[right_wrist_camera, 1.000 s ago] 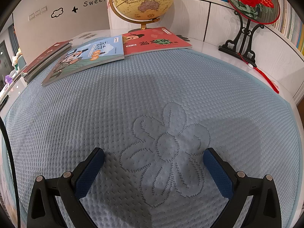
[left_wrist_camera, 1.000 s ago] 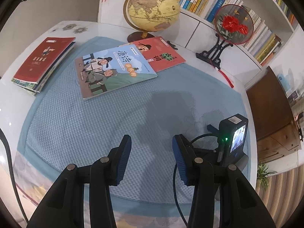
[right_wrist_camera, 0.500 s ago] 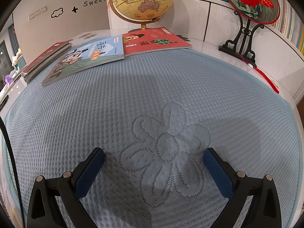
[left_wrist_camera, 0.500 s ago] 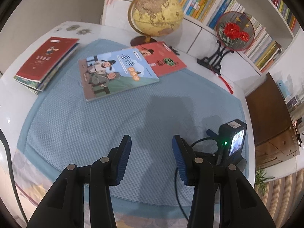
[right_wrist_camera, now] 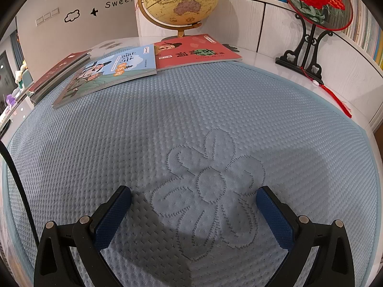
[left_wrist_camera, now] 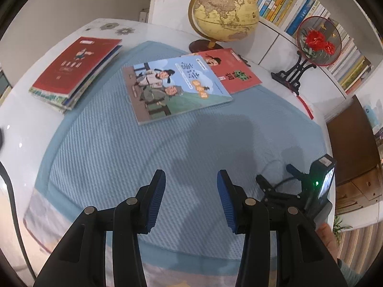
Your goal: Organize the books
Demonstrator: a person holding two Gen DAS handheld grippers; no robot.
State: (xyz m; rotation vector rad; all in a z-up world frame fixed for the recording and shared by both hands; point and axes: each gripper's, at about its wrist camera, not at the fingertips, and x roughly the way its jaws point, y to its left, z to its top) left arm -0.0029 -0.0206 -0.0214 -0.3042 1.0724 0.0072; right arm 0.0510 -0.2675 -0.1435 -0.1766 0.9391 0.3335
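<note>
Left gripper (left_wrist_camera: 191,198): hovering over the quilted light-blue mat (left_wrist_camera: 115,157), blue pads narrowly parted, having just widened slightly, gripping nothing.
Right gripper (right_wrist_camera: 194,212): sitting low over the mat's stitched flower (right_wrist_camera: 210,191), jaws wide, empty.
Books: a blue illustrated paperback (left_wrist_camera: 174,88) is overlapping a red paperback (left_wrist_camera: 234,71) at the mat's far edge; a red-topped stack (left_wrist_camera: 74,69) is lying left, off the mat.
Background: a tan globe (left_wrist_camera: 222,12) is standing behind them.

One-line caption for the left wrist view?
Open left tongs above blue mat, facing blue book overlapping red book.
</note>
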